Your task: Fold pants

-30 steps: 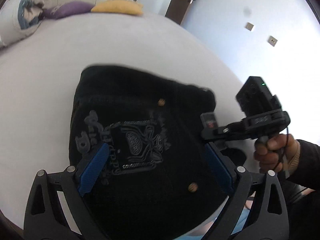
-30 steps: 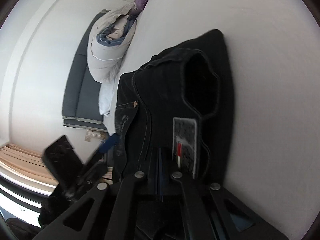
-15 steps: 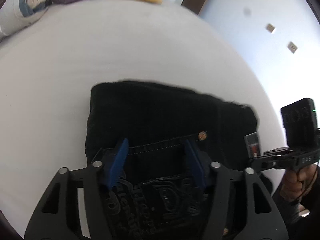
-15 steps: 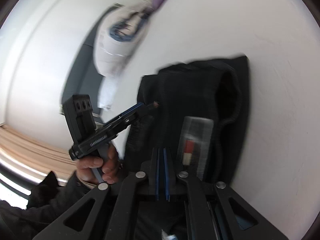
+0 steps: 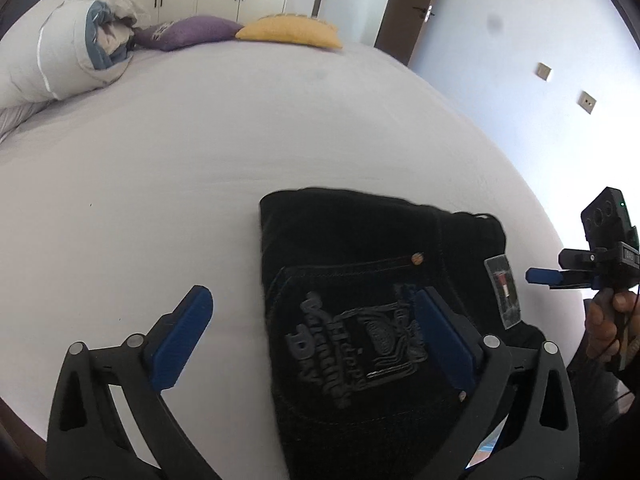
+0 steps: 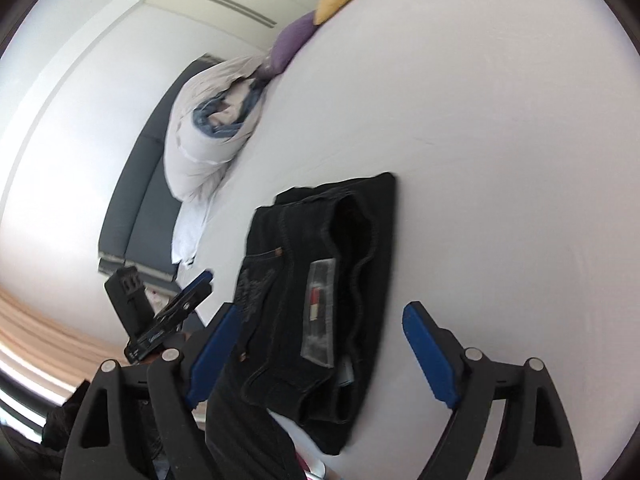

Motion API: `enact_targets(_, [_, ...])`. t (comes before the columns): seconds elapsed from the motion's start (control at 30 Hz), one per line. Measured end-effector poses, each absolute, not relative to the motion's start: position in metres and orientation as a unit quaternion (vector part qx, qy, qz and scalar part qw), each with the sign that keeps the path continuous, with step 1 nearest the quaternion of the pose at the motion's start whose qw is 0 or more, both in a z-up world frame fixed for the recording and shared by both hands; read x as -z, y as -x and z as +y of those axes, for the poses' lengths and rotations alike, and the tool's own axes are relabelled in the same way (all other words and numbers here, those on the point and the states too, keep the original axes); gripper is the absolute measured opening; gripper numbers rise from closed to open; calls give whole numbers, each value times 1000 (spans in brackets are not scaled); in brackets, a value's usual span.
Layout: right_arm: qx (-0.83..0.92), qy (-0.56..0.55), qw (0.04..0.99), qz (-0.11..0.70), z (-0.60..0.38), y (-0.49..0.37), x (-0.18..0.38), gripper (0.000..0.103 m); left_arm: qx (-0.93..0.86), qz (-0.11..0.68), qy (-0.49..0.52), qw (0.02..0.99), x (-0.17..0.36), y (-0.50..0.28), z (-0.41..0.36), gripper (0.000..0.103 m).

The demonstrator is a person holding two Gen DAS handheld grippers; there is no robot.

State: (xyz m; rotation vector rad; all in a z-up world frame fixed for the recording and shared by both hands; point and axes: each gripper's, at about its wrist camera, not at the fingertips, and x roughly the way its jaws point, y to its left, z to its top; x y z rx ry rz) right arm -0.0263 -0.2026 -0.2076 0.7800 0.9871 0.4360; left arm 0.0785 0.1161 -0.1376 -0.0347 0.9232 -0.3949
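Both the left gripper and right gripper gape wide and hold nothing above the folded black pants, whose straight left edge lies between the left fingers, bare white bed stretching ahead.

Folded black denim pants laid flat on the white-sheeted bed, near its front edge, rolled white duvet placed far behind to the left, purple cushion and yellow cushion set beside it.

My left hand-held gripper gapes wide, empty. My right hand-held gripper, at its 3 o'clock, is spread wide too, holding nothing.
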Motion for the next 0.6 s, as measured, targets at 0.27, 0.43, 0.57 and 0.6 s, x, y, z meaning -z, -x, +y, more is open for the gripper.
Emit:
enact_targets(0.27, [-196, -329, 773, 506, -175, 4, 233, 82, 223, 533, 39, 816, 184, -88, 124, 102])
enact_targets(0.43, [-196, -260, 779, 536, -149, -9, 232, 52, 205, 559, 13, 803, 192, -96, 104, 96])
enact_targets(0.57, [-188, -260, 782, 534, -151, -8, 235, 38, 179, 565, -22, 805, 192, -100, 85, 63])
enact_targets(0.6, [-188, -255, 785, 532, -148, -8, 234, 36, 171, 564, -38, 807, 189, -99, 78, 55])
